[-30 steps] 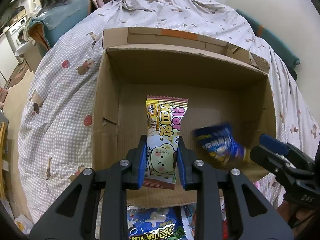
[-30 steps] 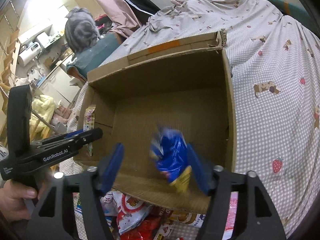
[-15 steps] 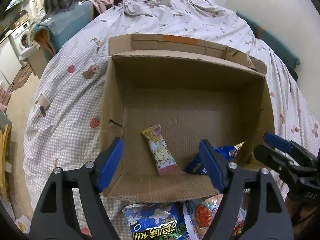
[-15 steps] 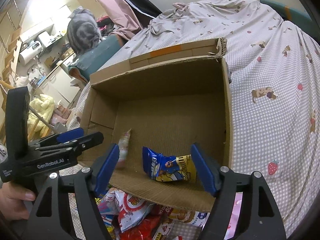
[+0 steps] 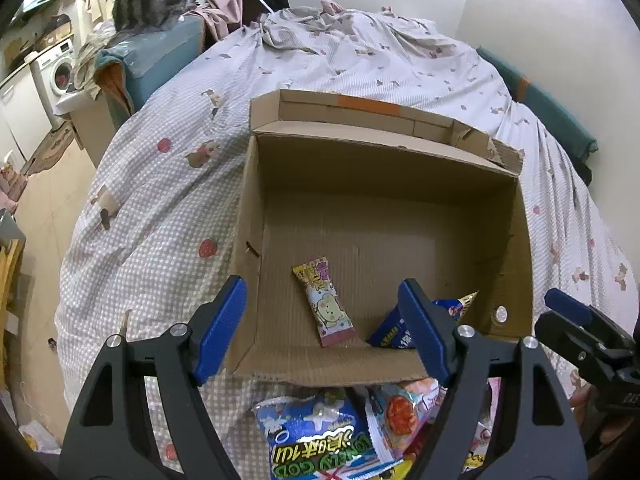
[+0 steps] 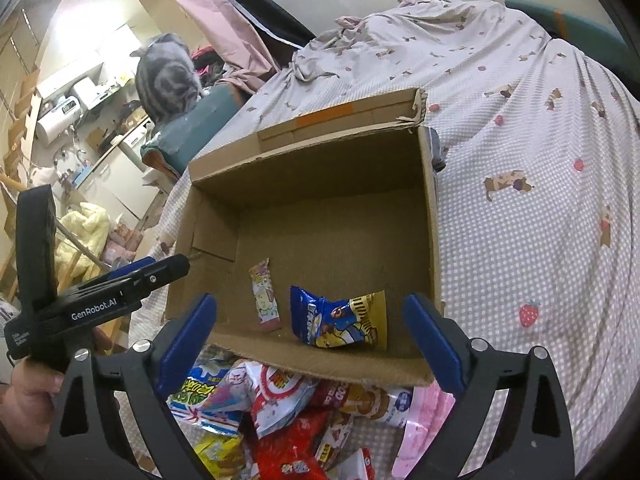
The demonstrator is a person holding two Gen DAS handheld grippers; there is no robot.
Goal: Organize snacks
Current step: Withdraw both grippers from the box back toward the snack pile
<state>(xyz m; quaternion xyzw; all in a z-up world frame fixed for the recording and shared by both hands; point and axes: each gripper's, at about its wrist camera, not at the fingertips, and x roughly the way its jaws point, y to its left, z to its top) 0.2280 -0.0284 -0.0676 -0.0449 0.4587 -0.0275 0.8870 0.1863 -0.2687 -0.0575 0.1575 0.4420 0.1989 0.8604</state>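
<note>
An open cardboard box (image 5: pixel 248 216) (image 6: pixel 428 216) rests on a bed. On its floor lie a slim yellow-and-pink snack bar (image 5: pixel 325 304) (image 6: pixel 264 298) and a crumpled blue-and-yellow snack bag (image 6: pixel 340 318) (image 5: pixel 390 334), partly hidden in the left wrist view. My left gripper (image 5: pixel 322 330) (image 6: pixel 160 270) hovers open over the near edge of the box, nothing between its fingers. My right gripper (image 6: pixel 310 340) (image 5: pixel 568 312) stands above the near wall, jaws opening wide and empty.
A heap of snack packets (image 6: pixel 280 412) (image 5: pixel 320 428) lies on the checked bedspread (image 5: pixel 160 220) just in front of the box. A grey striped cat (image 6: pixel 168 76) sits on a teal cushion at the back left. A person's hand (image 6: pixel 24 404) holds the left gripper.
Both grippers opened and dropped their snacks: the yellow-pink bar and the blue bag now lie on the box floor. Both grippers then pulled back and up, and the right one widened further.
</note>
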